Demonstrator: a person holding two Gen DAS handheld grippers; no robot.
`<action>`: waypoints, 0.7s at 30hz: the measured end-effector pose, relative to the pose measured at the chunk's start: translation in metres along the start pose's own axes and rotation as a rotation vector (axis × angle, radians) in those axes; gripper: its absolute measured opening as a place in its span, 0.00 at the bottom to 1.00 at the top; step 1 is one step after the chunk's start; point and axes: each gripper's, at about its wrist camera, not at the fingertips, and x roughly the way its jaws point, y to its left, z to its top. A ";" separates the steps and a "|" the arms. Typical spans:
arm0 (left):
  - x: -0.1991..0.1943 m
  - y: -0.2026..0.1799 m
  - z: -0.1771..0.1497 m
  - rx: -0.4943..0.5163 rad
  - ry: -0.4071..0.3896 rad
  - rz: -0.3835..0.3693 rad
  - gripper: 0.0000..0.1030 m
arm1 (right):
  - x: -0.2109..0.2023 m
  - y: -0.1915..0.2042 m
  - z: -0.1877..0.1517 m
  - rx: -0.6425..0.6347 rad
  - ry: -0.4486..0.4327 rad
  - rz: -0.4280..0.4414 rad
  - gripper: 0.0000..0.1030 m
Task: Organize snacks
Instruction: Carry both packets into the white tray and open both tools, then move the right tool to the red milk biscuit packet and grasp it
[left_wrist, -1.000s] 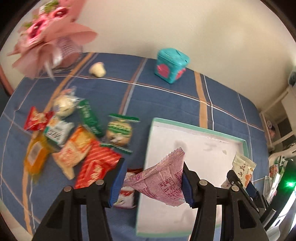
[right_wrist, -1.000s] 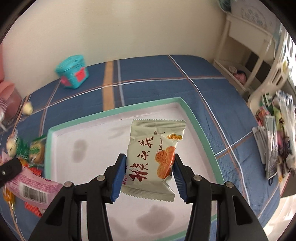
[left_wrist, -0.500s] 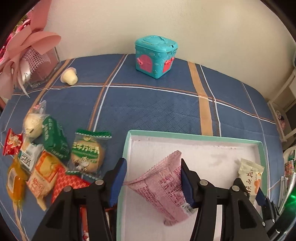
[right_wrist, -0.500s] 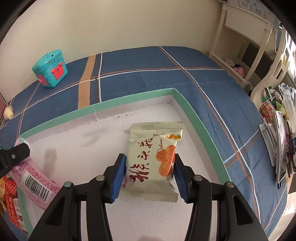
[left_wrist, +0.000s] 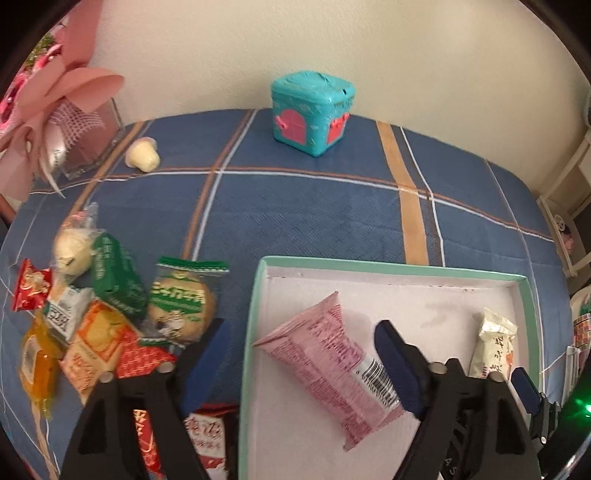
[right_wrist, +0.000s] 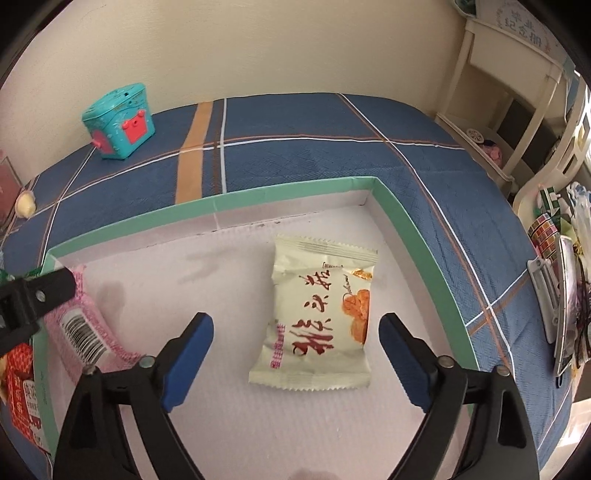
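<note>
A white box with a green rim (left_wrist: 258, 280) (right_wrist: 391, 199) lies on the blue checked cloth. A pink snack packet (left_wrist: 328, 365) (right_wrist: 85, 332) lies flat in its left part, loose between the jaws of my left gripper (left_wrist: 303, 343), which are opening; the right pad sits close beside it. A cream packet with red writing (right_wrist: 317, 317) (left_wrist: 493, 349) lies in the right part, free between the opening jaws of my right gripper (right_wrist: 295, 332). A heap of loose snacks (left_wrist: 110, 317) lies left of the box.
A teal toy box (left_wrist: 312, 110) (right_wrist: 118, 122) stands at the far edge by the wall. A pink bouquet in a clear vase (left_wrist: 62, 122) and a small cream cup (left_wrist: 142, 158) sit at the far left. Shelves and clutter (right_wrist: 554, 295) stand right of the table.
Both grippers came down into the box and let go. The pink packet and the cream packet now lie on the box floor with the jaws spread wide around them.
</note>
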 end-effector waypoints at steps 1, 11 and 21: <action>-0.004 0.002 -0.001 -0.005 -0.003 -0.002 0.86 | -0.002 0.001 -0.001 -0.006 -0.002 -0.004 0.92; -0.040 0.040 -0.019 -0.061 -0.064 0.049 1.00 | -0.023 0.000 -0.015 -0.029 0.002 0.011 0.98; -0.060 0.079 -0.047 -0.099 -0.115 0.179 1.00 | -0.044 -0.008 -0.030 0.062 0.025 0.112 0.99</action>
